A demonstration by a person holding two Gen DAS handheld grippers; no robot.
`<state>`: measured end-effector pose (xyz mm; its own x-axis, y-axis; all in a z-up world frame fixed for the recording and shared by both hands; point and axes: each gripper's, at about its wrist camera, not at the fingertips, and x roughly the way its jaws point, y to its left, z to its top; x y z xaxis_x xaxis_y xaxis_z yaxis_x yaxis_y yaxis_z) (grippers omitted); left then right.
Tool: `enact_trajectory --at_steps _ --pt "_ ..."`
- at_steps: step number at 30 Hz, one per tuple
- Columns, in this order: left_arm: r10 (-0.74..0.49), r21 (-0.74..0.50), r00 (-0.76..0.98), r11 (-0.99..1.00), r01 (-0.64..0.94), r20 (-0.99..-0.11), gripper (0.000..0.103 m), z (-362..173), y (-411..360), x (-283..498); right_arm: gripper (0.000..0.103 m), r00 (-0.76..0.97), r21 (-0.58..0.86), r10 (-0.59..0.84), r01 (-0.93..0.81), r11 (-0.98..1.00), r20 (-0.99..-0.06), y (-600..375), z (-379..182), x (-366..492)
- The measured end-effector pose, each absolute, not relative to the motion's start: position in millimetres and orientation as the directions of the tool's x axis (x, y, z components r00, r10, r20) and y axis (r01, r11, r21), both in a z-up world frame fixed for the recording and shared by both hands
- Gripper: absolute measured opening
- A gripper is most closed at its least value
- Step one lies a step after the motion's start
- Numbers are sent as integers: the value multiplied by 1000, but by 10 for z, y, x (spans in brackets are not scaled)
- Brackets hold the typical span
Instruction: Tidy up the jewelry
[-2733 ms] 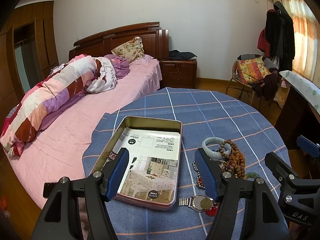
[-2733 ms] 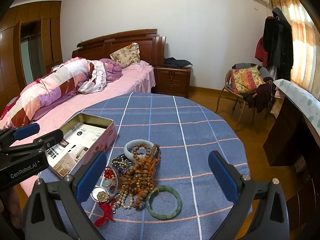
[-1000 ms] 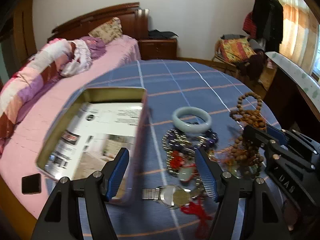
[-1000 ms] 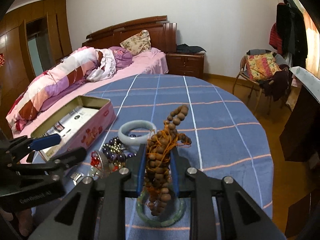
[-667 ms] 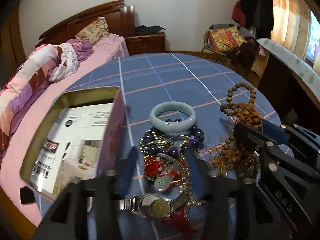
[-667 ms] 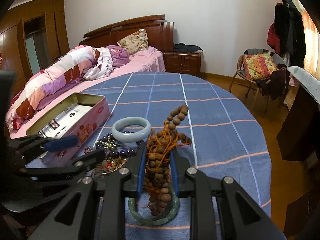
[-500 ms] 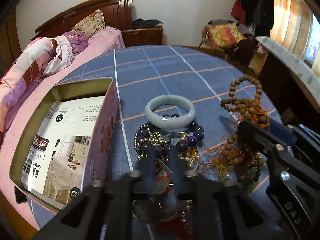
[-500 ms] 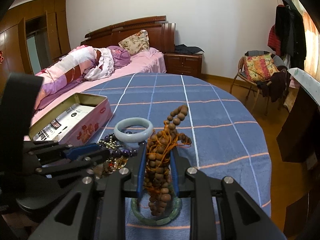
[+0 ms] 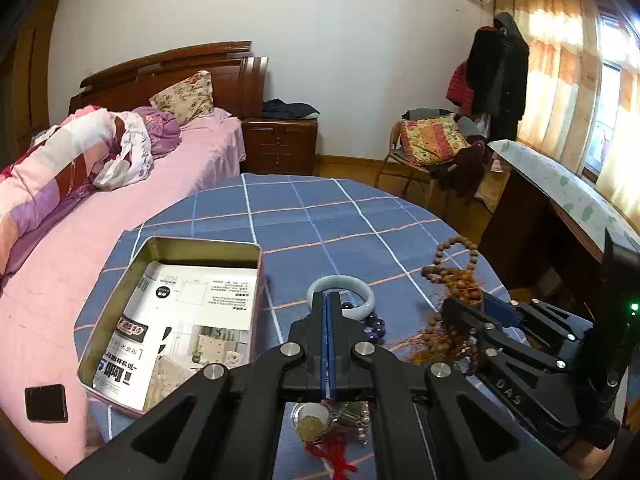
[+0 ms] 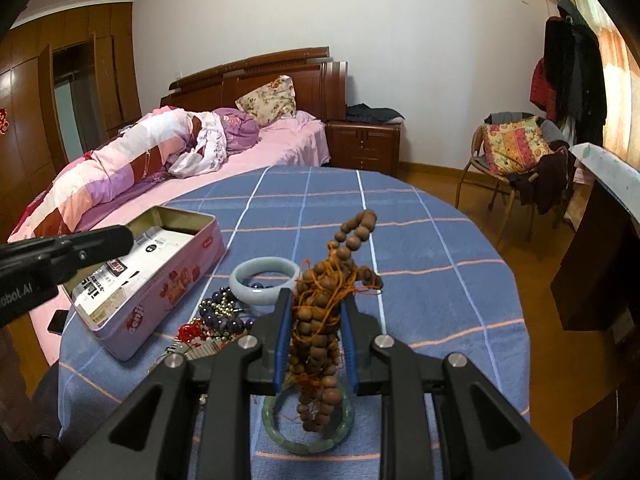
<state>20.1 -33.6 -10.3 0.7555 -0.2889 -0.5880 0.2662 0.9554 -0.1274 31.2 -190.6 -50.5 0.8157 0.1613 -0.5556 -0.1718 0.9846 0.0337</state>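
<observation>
Here the jewelry heap lies on the blue checked tablecloth, just right of the open pink tin, with a pale bangle at its far edge. Only the right wrist view shows the green bangle flat on the cloth beneath the right gripper, and the tin's printed pink side. Only the left wrist view looks down into the tin, where a printed leaflet covers the bottom, and shows a watch and a red tassel under the left gripper; whether they hang from it or lie on the cloth cannot be told.

Both grippers tilt downward toward the table. The left one sits above the near end of the heap, its blue pads pressed flat together with nothing seen between them; its jaws have just been closing. In the right wrist view it enters from the left edge, over the tin.

The right gripper is clamped on a bunch of brown wooden beads with orange cord, held upright: a loop stands above the fingers and a strand dangles over the green bangle. In the left wrist view this bunch stands to the right of the pale bangle.
</observation>
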Motion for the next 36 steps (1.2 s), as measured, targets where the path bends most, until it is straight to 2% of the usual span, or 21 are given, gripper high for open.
enact_trajectory --at_steps 2,4,5,6,8,9,16,20,22,29,31,32,33,36 --pt "-277 -120 742 959 259 -610 0 -175 -324 229 25 814 33 163 -174 984 -558 -1903 -511 314" --pt "-252 -95 712 963 254 -656 7 -276 -366 267 25 810 30 162 -176 984 -564 -1896 -515 318" --pt "-247 -87 688 962 259 -682 24 -332 -388 284 25 809 29 161 -176 984 -565 -1896 -517 317" --pt "-237 -78 675 963 258 -698 47 -380 -401 285 25 808 28 161 -176 984 -567 -1899 -512 316" --pt "-194 -38 699 972 233 -689 68 -425 -397 218 25 808 27 161 -176 984 -567 -1902 -520 305" --pt "-172 -7 712 974 229 -680 71 -446 -402 174 25 806 26 161 -177 984 -569 -1902 -521 306" --pt "-82 138 713 960 245 -697 71 -657 -447 46 25 779 1 141 -177 984 -611 -1832 -615 164" --pt "-110 134 716 952 276 -689 71 -667 -466 -68 25 789 -12 143 -187 982 -598 -1839 -581 -106" --pt "-129 141 713 941 307 -689 71 -673 -524 -89 16 793 -26 137 -189 982 -594 -1836 -578 -176" --pt "-155 125 634 919 374 -757 71 -868 -691 -5 16 766 -12 141 -191 982 -628 -1817 -704 -51" --pt "-165 100 627 926 365 -761 58 -875 -651 33 19 767 10 141 -172 985 -626 -1898 -705 -15" --pt "-173 85 617 927 366 -768 36 -885 -634 53 26 769 14 136 -163 987 -625 -1929 -720 -31" --pt "-193 59 597 925 376 -779 19 -902 -622 80 35 768 26 134 -152 988 -626 -1979 -723 -6" --pt "-232 6 565 922 387 -792 16 -920 -590 113 52 770 53 128 -121 991 -625 -2081 -729 11"
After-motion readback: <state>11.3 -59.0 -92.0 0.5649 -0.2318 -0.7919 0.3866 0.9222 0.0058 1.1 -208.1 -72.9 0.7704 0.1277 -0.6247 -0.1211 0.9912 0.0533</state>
